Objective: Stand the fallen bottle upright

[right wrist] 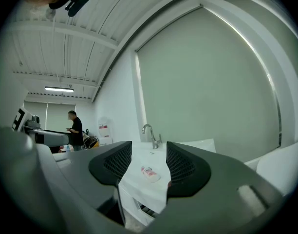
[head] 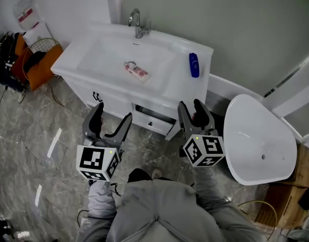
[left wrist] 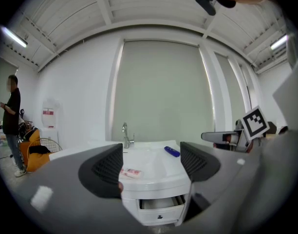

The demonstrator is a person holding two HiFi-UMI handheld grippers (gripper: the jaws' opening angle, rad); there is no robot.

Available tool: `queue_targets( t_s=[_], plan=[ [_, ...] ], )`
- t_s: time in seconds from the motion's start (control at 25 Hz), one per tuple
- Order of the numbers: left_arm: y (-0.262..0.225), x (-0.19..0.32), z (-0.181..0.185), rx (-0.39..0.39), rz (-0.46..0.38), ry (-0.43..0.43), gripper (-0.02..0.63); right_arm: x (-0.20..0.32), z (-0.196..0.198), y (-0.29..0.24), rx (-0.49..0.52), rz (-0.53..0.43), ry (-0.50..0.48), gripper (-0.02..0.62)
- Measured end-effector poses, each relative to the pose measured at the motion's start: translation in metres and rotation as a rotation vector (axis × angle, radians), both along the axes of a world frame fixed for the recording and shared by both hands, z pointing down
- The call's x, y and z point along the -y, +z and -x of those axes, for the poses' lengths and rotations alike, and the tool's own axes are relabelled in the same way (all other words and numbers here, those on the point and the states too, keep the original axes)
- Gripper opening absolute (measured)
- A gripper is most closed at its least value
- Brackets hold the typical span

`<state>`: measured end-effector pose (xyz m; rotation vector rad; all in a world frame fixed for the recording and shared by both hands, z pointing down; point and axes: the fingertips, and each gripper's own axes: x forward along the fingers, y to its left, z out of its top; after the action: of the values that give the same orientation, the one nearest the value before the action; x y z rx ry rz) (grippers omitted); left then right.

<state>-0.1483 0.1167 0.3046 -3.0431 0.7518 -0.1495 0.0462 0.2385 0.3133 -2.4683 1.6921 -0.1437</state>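
Note:
A small white bottle with a red label [head: 137,71] lies on its side in the white sink basin [head: 101,59]; it also shows in the left gripper view [left wrist: 131,172] and the right gripper view [right wrist: 150,173]. A blue bottle [head: 194,64] lies flat on the counter right of the basin, seen too as a blue bottle [left wrist: 172,151]. Both grippers hang level over the floor, short of the cabinet and apart from both bottles. My left gripper [head: 113,111] [left wrist: 151,165] is wide open and empty. My right gripper [head: 190,104] [right wrist: 149,168] shows a narrower gap with nothing in it.
A chrome faucet [head: 138,24] stands at the basin's back. A drawer [head: 152,116] below the counter is pulled partly out. A white tub [head: 260,140] sits to the right, an orange bag and wire basket [head: 38,59] to the left. A person [left wrist: 12,121] stands far left.

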Motion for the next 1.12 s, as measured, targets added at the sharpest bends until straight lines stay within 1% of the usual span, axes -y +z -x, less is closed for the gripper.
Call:
queue_targets(
  t_s=[0.16, 0.36, 0.52, 0.84, 1.0, 1.12],
  plan=[
    [0.006, 0.016, -0.03, 0.02, 0.014, 0.01, 0.42, 0.016, -0.031, 0.006, 0.015, 0.013, 0.012, 0.219],
    [0.017, 0.046, -0.071, 0.028, 0.021, 0.049, 0.42, 0.038, -0.069, 0.015, 0.018, 0.026, 0.057, 0.219],
    [0.021, 0.082, -0.112, 0.036, 0.018, 0.101, 0.42, 0.06, -0.105, 0.024, 0.02, 0.051, 0.118, 0.219],
    [0.019, 0.161, -0.187, 0.039, 0.038, 0.222, 0.42, 0.113, -0.171, 0.027, 0.025, 0.108, 0.26, 0.219],
    [0.026, 0.195, -0.217, 0.046, 0.057, 0.274, 0.42, 0.135, -0.201, 0.04, 0.027, 0.163, 0.317, 0.219],
    [0.032, 0.217, -0.234, 0.054, 0.069, 0.301, 0.42, 0.15, -0.224, 0.054, 0.027, 0.238, 0.333, 0.221]
  ],
)
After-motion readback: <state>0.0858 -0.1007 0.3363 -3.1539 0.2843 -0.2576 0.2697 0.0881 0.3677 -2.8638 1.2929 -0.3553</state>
